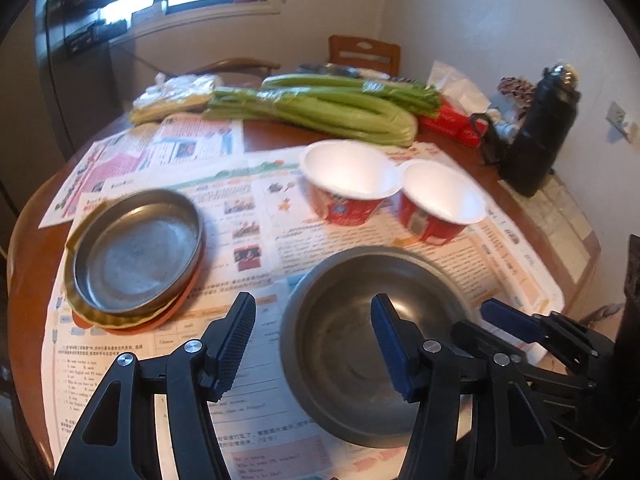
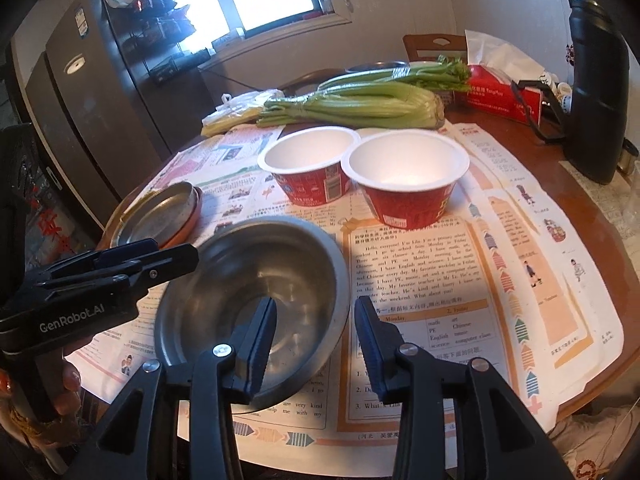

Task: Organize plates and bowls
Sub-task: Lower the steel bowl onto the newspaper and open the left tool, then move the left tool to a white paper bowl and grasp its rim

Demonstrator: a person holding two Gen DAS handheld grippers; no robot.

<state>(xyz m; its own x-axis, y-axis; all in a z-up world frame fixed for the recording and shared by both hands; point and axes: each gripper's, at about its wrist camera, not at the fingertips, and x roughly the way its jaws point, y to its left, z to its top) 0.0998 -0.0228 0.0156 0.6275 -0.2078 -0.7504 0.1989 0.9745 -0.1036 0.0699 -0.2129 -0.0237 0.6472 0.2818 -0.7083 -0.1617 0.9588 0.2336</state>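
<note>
A steel bowl sits on newspaper near the table's front; it also shows in the right wrist view. My left gripper is open, straddling the bowl's left rim. My right gripper is open, straddling the bowl's right rim; it also shows in the left wrist view. A steel plate lies on a stack of yellow and orange plates at left, also in the right wrist view. Two red paper bowls stand side by side behind, also in the right wrist view.
Celery lies across the back of the round wooden table. A red tissue box and a black flask stand at the back right. A bag lies back left. Chairs and a fridge stand beyond.
</note>
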